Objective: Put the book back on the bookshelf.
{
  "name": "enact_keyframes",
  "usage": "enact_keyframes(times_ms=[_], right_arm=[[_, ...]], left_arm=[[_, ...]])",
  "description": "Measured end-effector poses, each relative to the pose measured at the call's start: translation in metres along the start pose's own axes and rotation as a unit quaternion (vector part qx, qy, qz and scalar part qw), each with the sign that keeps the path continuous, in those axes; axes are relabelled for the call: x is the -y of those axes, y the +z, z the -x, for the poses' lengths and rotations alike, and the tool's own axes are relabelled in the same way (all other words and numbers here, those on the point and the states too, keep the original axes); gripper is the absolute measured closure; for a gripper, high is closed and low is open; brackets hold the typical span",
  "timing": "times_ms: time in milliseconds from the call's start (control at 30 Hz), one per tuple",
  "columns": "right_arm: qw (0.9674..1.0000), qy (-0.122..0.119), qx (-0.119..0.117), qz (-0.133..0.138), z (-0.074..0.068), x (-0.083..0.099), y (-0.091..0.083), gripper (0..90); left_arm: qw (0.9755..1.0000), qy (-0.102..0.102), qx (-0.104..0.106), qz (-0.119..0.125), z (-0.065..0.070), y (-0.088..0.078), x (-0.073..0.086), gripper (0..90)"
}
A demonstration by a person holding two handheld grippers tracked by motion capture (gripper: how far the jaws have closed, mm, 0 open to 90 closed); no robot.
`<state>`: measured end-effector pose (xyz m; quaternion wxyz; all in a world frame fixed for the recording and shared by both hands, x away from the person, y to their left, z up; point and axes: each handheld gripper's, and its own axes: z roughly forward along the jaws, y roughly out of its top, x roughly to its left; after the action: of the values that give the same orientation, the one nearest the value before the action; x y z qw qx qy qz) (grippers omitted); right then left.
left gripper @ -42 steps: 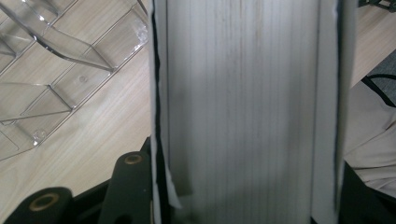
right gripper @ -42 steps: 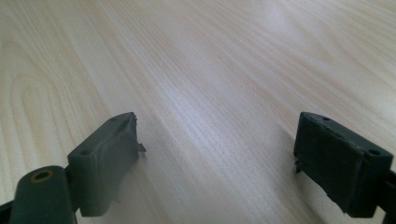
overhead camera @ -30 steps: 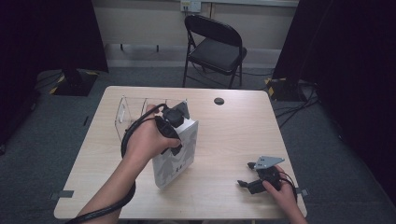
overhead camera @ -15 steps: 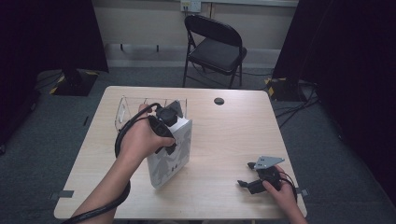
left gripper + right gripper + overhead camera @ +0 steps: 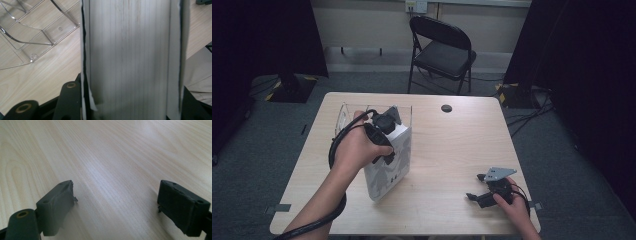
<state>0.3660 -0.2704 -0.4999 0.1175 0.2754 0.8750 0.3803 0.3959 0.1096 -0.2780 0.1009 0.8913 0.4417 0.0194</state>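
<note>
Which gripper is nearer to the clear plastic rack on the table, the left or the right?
Left. The left gripper, clamped on a thick white book, is right beside the clear rack. The right gripper rests open on the table near its opposite front corner.

Clear rack (image 5: pixel 344 112) and book (image 5: pixel 388 160) block table's left; bare wood (image 5: pixel 452 150) between grippers.

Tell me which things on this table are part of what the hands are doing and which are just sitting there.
In the job:
thick white book, gripped by the left gripper
clear plastic rack beside it

Lying about:
small black disc on the table
folding chair behind
right gripper, open, resting idle
</note>
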Motion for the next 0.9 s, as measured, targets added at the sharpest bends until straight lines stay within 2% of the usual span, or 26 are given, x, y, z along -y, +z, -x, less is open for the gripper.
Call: enact_keyframes(times_ms=[400, 600, 700, 733, 900], right_arm=[[1.0000, 0.000, -0.001, 0.000, 0.000, 0.000, 0.000, 13.0], [1.0000, 0.000, 0.000, 0.000, 0.000, 0.000, 0.000, 12.9], [1.0000, 0.000, -0.001, 0.000, 0.000, 0.000, 0.000, 13.0], [1.0000, 0.000, -0.001, 0.000, 0.000, 0.000, 0.000, 12.9], [1.0000, 0.000, 0.000, 0.000, 0.000, 0.000, 0.000, 13.0]], left_arm=[[0.9998, -0.016, -0.007, 0.001, -0.009, 0.001, 0.001, 53.2], [0.9996, -0.029, -0.002, 0.008, -0.015, 0.003, 0.000, 53.1], [0.9996, -0.028, -0.008, 0.006, -0.018, 0.003, -0.001, 53.1], [0.9994, -0.034, -0.007, 0.006, -0.019, 0.003, -0.001, 53.1], [0.9992, -0.040, -0.006, 0.010, -0.024, 0.004, -0.002, 53.1]])
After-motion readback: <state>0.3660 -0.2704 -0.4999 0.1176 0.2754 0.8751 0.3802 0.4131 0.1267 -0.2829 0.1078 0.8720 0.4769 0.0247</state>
